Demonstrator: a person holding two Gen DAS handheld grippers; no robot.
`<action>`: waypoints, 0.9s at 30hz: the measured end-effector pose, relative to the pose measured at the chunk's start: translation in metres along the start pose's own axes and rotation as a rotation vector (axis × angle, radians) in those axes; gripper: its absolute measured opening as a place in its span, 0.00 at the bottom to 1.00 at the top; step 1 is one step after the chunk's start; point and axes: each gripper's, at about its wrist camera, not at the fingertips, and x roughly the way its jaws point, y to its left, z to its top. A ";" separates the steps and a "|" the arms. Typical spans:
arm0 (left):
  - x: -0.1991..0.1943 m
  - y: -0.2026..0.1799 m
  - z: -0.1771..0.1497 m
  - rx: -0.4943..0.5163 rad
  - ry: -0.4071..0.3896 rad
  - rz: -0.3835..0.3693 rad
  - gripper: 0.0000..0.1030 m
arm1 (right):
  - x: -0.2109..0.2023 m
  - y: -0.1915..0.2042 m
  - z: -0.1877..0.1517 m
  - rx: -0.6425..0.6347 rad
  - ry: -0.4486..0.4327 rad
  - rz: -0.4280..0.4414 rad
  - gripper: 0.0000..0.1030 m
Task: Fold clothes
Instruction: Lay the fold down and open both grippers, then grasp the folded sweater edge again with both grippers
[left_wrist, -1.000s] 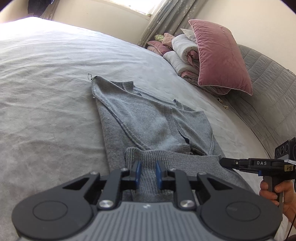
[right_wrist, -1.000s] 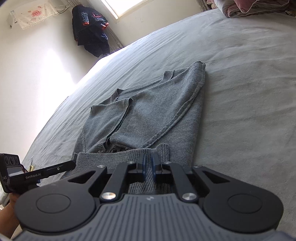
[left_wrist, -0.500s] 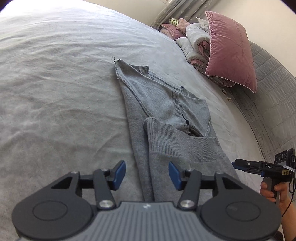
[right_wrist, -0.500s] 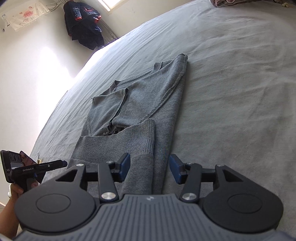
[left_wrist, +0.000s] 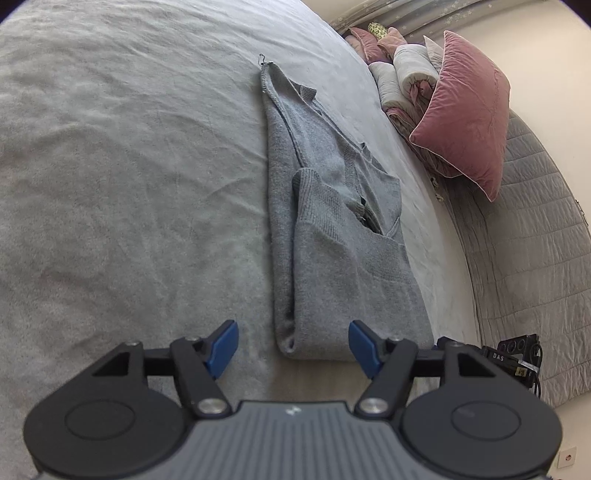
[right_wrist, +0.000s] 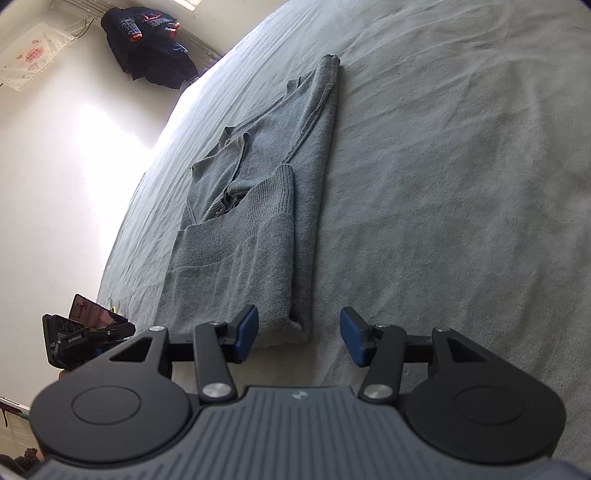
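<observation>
A grey knit sweater (left_wrist: 332, 258) lies folded on the grey bed (left_wrist: 129, 166), its lower half turned up over the chest so the ribbed hem lies across the middle. My left gripper (left_wrist: 293, 341) hovers just short of the near folded edge, its jaws opening with no cloth pressed between the blue pads. In the right wrist view the same sweater (right_wrist: 251, 251) runs away from my right gripper (right_wrist: 300, 330), which is open at the near right corner of the fold and grips nothing. Each device shows at the edge of the other's view.
A pink pillow (left_wrist: 465, 110) and rolled blankets (left_wrist: 406, 74) are stacked against the quilted headboard (left_wrist: 535, 258). Dark clothes (right_wrist: 147, 48) hang on the far wall. Bare bedspread (right_wrist: 443, 184) stretches wide on the sweater's outer sides.
Both grippers, shut on the sweater's hem a second ago, have let it go and opened. Both have drawn back toward the near fold, and the hem now rests on the sweater.
</observation>
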 end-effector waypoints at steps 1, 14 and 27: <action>0.002 -0.002 0.001 0.006 0.004 -0.003 0.65 | 0.004 0.001 0.000 0.003 0.010 -0.001 0.52; 0.037 -0.005 -0.008 0.007 -0.026 -0.059 0.69 | 0.042 -0.031 -0.003 0.217 0.040 0.196 0.45; 0.021 -0.021 -0.014 -0.041 -0.036 0.020 0.11 | 0.029 -0.022 -0.009 0.215 0.010 0.180 0.13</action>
